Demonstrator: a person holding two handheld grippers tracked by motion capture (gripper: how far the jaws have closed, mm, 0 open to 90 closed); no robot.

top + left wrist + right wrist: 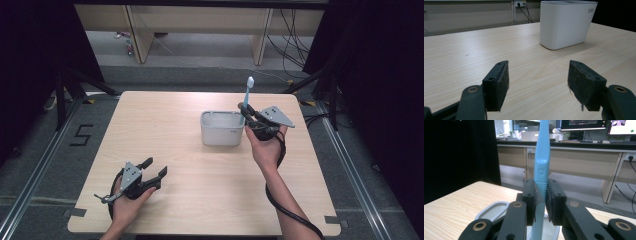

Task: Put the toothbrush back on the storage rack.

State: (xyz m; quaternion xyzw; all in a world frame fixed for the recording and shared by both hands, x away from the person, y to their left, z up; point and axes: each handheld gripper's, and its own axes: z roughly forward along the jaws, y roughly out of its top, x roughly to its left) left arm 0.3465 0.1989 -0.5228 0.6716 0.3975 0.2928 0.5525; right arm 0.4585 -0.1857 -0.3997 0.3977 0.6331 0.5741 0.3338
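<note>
A light blue toothbrush stands upright, head up, over the right end of a white oblong holder cup in the middle of the table. My right gripper is shut on the toothbrush handle, its pads pressing both sides, with the cup's rim just below. Whether the handle's lower end is inside the cup I cannot tell. My left gripper rests low near the front left of the table, open with nothing between its pads. It faces the cup across bare wood.
The light wooden table has bare surface all around the cup. Beyond its far edge are desks, cables and dark curtains on both sides. Black tripod legs stand at the back left and right of the table.
</note>
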